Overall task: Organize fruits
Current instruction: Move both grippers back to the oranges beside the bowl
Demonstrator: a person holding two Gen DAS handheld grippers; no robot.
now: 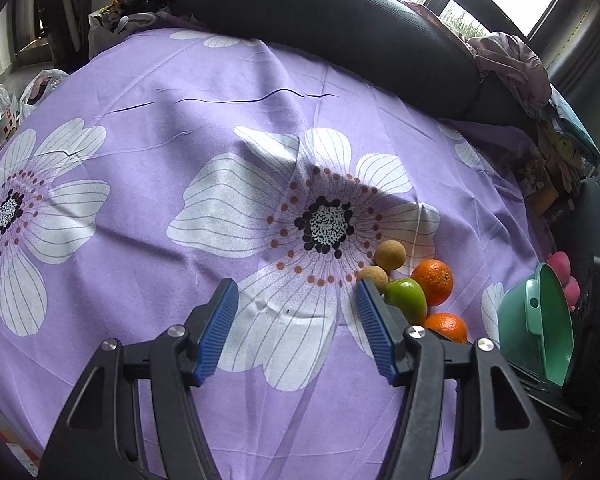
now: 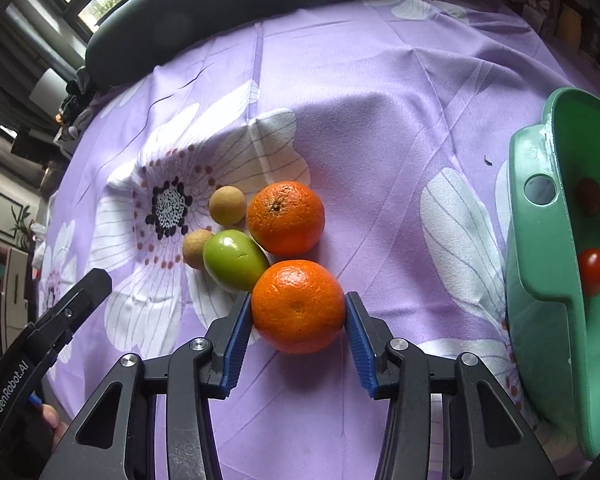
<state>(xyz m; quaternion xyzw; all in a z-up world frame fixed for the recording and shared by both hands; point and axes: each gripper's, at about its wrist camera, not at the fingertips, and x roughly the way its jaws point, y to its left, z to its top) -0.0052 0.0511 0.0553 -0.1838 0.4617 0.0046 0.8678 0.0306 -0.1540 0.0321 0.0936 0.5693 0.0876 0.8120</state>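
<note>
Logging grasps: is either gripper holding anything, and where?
Right gripper clamps the near orange by its two sides. Left gripper holds nothing.

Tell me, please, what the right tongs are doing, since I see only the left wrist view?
Observer: The right tongs straddle the near orange, and both pads look to touch its sides. It rests on the purple cloth.
Operator: Thank you. Is anything in the green bowl yet?
Observer: Yes. The green bowl holds a red tomato and a darker tomato above it in the picture.
Operator: Does the green fruit touch that orange?
Observer: It appears so. The green fruit leans against the near orange's upper left side.
</note>
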